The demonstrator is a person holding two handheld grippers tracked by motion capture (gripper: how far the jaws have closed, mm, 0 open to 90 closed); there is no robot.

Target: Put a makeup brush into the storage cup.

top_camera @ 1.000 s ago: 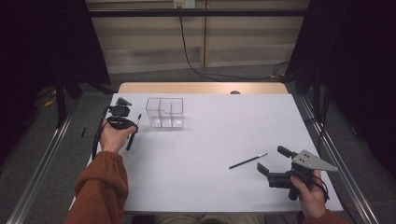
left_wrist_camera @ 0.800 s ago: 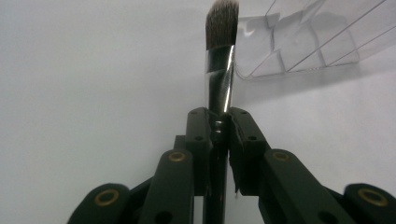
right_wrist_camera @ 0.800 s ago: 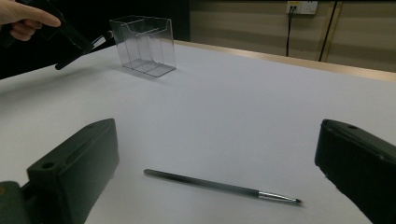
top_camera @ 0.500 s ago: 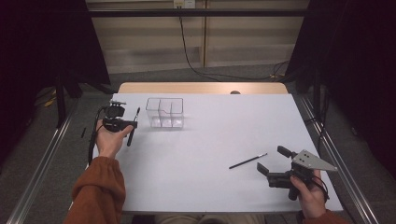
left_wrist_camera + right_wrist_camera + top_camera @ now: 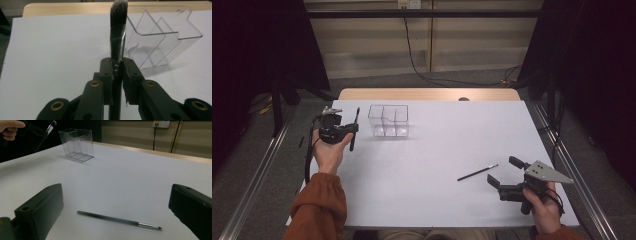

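My left gripper [image 5: 345, 131] is shut on a dark make-up brush [image 5: 355, 125], held off the table just left of a clear divided organizer [image 5: 388, 121]. In the left gripper view the jaws [image 5: 118, 67] pinch the brush's handle and its bristle head [image 5: 118, 12] points up in front of the organizer [image 5: 160, 42]. A thin brush [image 5: 477, 172] lies flat on the white table sheet [image 5: 437, 145]. My right gripper [image 5: 501, 170] rests open just right of it. In the right gripper view the thin brush [image 5: 117, 219] lies between the wide-apart jaws [image 5: 116, 195], untouched.
The organizer [image 5: 77, 143] stands at the far left of the sheet, with the left hand's gripper [image 5: 35, 131] beside it. A bare wooden strip [image 5: 427, 94] runs along the table's far edge. Metal rails [image 5: 257, 175] flank both sides.
The left hand has shifted slightly left and lifted, and the brush now stands more upright beside the organizer. The right gripper and the thin brush have not moved.
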